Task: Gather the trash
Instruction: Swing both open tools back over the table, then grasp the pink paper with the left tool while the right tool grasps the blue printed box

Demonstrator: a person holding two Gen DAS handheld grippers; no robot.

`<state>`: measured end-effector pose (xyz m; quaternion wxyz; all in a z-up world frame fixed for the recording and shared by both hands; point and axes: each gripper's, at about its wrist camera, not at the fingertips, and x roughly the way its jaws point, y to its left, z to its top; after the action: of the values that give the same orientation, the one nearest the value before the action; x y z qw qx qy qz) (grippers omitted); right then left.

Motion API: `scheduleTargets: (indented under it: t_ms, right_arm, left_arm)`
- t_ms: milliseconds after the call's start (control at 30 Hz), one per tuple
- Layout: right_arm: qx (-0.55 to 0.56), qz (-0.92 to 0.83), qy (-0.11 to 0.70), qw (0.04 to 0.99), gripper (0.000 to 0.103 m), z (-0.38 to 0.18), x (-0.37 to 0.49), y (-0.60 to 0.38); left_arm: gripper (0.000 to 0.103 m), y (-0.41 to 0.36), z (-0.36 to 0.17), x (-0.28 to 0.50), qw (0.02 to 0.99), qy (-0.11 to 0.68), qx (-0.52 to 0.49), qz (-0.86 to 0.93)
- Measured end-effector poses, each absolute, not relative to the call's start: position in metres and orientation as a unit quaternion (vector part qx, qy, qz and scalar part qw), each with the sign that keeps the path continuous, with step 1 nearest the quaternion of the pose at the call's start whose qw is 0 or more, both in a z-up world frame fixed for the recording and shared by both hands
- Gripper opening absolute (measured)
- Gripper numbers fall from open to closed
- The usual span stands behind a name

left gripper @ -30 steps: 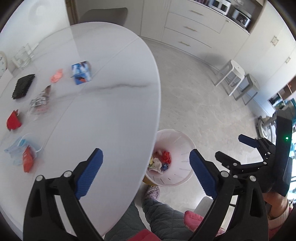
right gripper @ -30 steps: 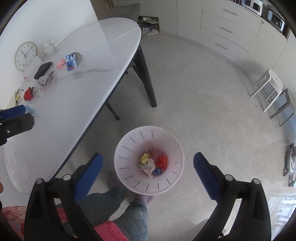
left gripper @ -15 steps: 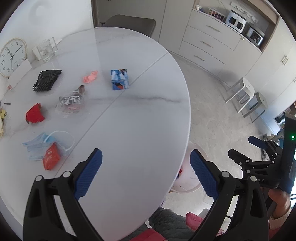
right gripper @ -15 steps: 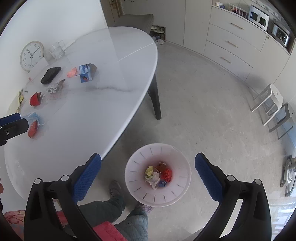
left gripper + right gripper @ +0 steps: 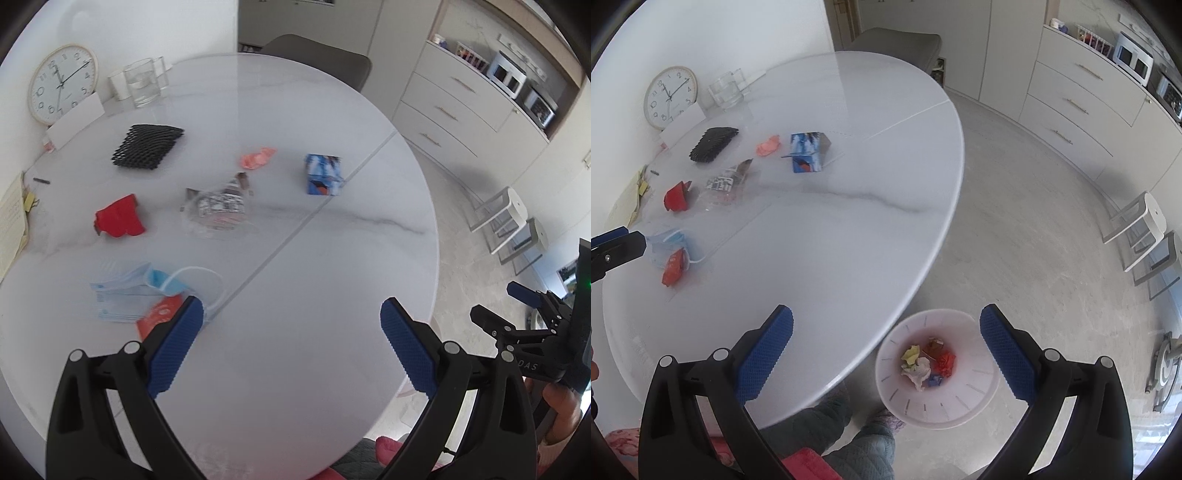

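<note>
My left gripper (image 5: 291, 321) is open and empty above the white table (image 5: 295, 266). Ahead of it lie a blue face mask (image 5: 147, 284), an orange-red wrapper (image 5: 159, 314), a red scrap (image 5: 120, 220), a clear printed wrapper (image 5: 219, 206), a pink scrap (image 5: 257, 157) and a blue carton (image 5: 323, 174). My right gripper (image 5: 886, 332) is open and empty over the table's near edge. The white trash bin (image 5: 905, 402) stands on the floor beside the table, with crumpled trash (image 5: 929, 363) inside.
A black mesh pad (image 5: 147, 146), a glass (image 5: 142, 82) and a clock (image 5: 61, 84) sit at the table's far side. Papers (image 5: 13, 218) lie at the left edge. A chair (image 5: 321, 55), cabinets (image 5: 1071, 99) and stools (image 5: 1145, 229) stand around.
Both grippers have swung up and left from the bin toward the table. The bin has left the left wrist view, and the table trash has come closer.
</note>
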<state>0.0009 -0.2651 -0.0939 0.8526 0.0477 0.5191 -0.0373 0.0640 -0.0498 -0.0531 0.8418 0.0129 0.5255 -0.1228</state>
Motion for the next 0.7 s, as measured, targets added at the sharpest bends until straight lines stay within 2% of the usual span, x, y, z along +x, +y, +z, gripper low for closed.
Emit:
scheduleTargets:
  t_ms: [333,700]
  right_arm:
    - [0.049,-0.024,0.508,0.86,0.1,-0.088,0.067,-0.21]
    - [0.068,-0.031,0.502,0.862,0.101,-0.107,0.154,-0.168]
  left_arm:
    - [0.093,0.024,-0.055,0.117,0.852,0.518,-0.006,-0.074]
    - [0.093,0.04,-0.066,0.172,0.851,0.519,0.001,-0.085]
